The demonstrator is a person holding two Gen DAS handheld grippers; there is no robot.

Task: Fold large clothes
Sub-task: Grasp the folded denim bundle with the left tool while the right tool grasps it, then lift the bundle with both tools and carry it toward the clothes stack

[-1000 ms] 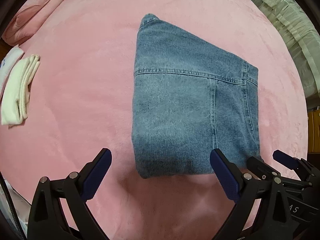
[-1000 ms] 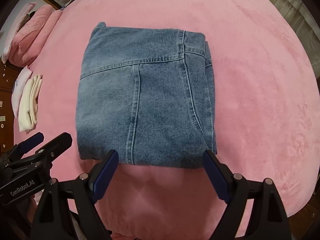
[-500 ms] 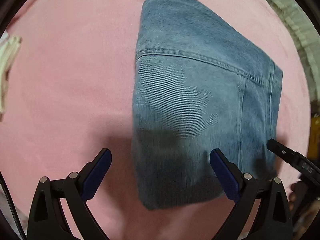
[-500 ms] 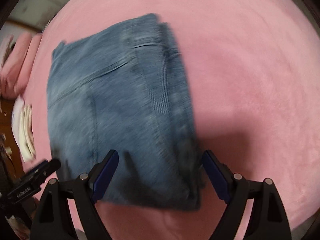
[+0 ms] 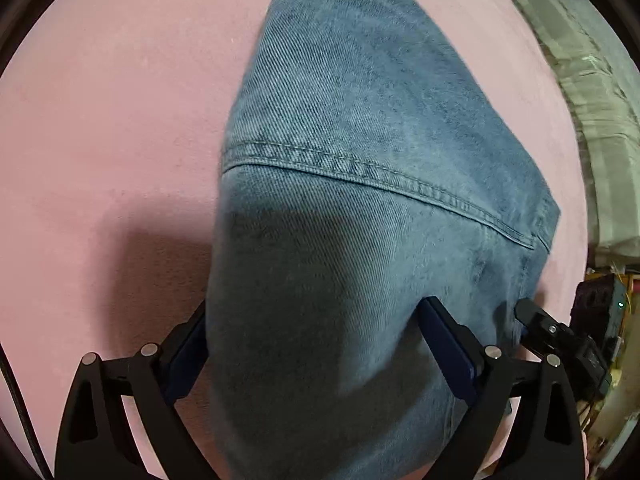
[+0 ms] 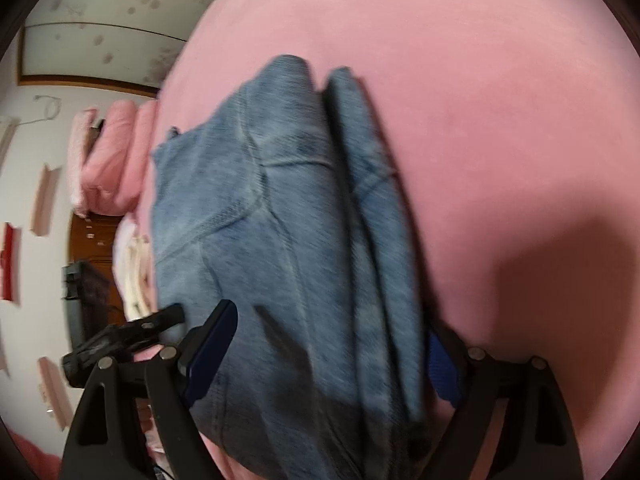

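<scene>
The folded blue jeans (image 5: 360, 208) lie on the pink blanket (image 5: 112, 120) and fill the middle of both wrist views. My left gripper (image 5: 316, 344) is open, its two fingers straddling the near end of the jeans, with denim between them. My right gripper (image 6: 332, 352) is open too and straddles the jeans (image 6: 280, 240) at their layered folded edge, which looks raised off the blanket. The right gripper's tip (image 5: 536, 316) shows in the left wrist view; the left gripper's tip (image 6: 160, 318) shows in the right wrist view.
Pink pillows (image 6: 108, 160) and folded white cloth (image 6: 134, 276) lie beyond the jeans at the left, near a wooden headboard. A pale quilted bedcover (image 5: 600, 120) and a dark device (image 5: 600, 296) lie past the blanket's right edge.
Both grippers have moved forward and down onto the jeans, from just short of the near edge to straddling it. The right view has tilted, with the folded edge now lifted.
</scene>
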